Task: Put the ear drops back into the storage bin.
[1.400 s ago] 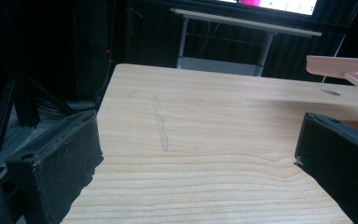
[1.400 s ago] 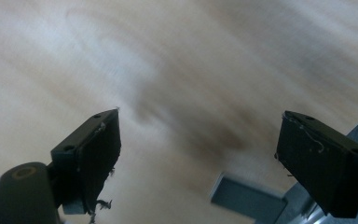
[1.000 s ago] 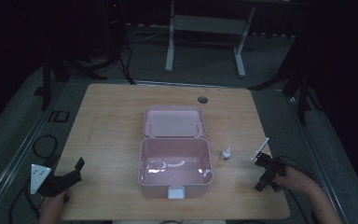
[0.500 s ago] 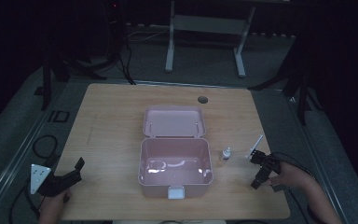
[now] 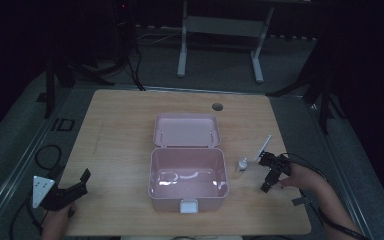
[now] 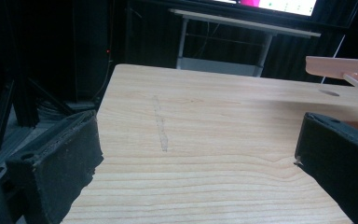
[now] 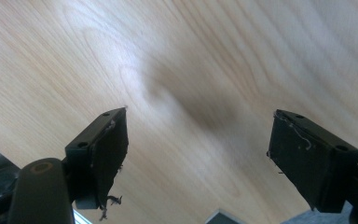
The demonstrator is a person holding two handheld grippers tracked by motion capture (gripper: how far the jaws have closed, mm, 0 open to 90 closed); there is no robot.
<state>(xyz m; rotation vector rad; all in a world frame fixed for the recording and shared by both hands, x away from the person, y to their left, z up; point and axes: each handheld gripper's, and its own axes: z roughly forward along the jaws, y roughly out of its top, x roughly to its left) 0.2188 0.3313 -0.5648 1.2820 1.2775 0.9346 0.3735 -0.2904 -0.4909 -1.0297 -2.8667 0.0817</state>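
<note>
The right gripper (image 5: 269, 176), held by the person's right hand (image 5: 294, 176), is hovering over bare wood at the right side of the table (image 5: 120, 125), jaws pointing down and toward the table's near edge. In the right gripper view its two black pads (image 7: 103, 149) are standing wide apart w/ nothing but wood grain between them; they have just been closing a little, and nothing is sitting in the gap.

The nearest thing to it is a small white bottle (image 5: 242, 164), standing upright just beside the right wall of the pink box (image 5: 187, 176) and a short way left of the gripper, not touching it. A thin white stick (image 5: 263, 147) is lying slanted on the wood just behind the gripper, btwn it and the table's far right area.

The box is sitting mid-table w/ its lid (image 5: 186, 131) folded back flat behind it, a white latch at its front wall. Something pale is glinting on the box floor; too dim to tell what.

The left gripper (image 5: 75, 189) is resting low at the near left corner, aimed across the table toward the box. In the left gripper view its pads (image 6: 60, 163) are spread wide, gripping nothing, w/ bare wood between them and the pink box edge (image 6: 340, 65) showing at the upper right.
</note>
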